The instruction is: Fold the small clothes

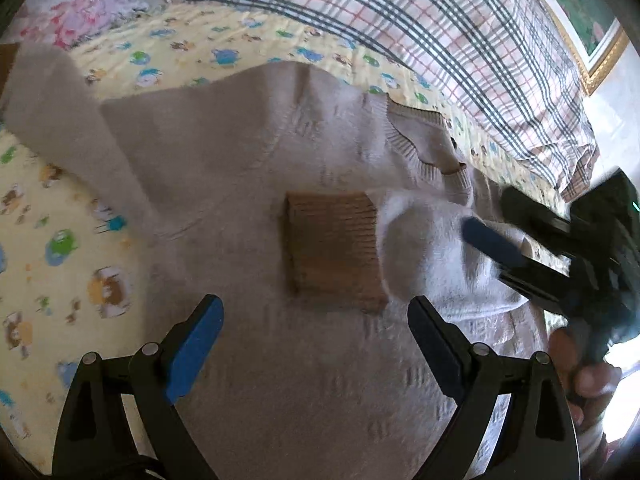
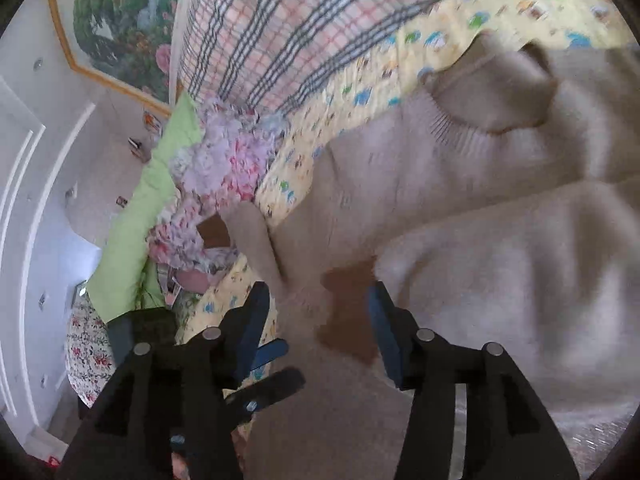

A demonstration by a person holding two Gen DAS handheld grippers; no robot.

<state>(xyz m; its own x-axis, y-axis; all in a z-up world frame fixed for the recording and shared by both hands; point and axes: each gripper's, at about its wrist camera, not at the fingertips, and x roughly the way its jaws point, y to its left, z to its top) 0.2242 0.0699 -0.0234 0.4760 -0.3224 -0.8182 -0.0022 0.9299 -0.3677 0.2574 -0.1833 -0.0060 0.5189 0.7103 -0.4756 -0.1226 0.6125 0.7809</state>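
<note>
Looking through the left wrist camera, the sweater [image 1: 248, 184] lies spread across a yellow sheet [image 1: 52, 208], neckline [image 1: 424, 148] toward 2 o'clock and one sleeve [image 1: 60, 120] stretched out to 10 o'clock. A second sleeve is folded over the body, its brown cuff [image 1: 334, 252] resting flat just ahead of the left gripper [image 1: 316, 344], at about 12 o'clock from it. That gripper's jaws stand wide and hold nothing, hovering above the lower body. At 3 o'clock the right gripper [image 1: 516, 240] reaches in over the folded sleeve; blur hides whether it touches the knit. A plaid blanket [image 1: 400, 20] lies beyond, at 12 to 1 o'clock. From the right wrist camera, the right gripper [image 2: 320, 328] also has its jaws wide and empty, with the cuff [image 2: 348, 312] right between them and the sleeve's pale bulk running off to 3 o'clock. The unfolded sleeve [image 2: 256, 240] shows at 11 o'clock, its long axis pointing away toward floral bedding [image 2: 216, 172], and the left gripper [image 2: 276, 364] shows low at 7 o'clock. Judging by this, the outstretched sleeve is next to fold, and it lies on the left gripper's side, so that arm is better placed to bring it across.
</note>
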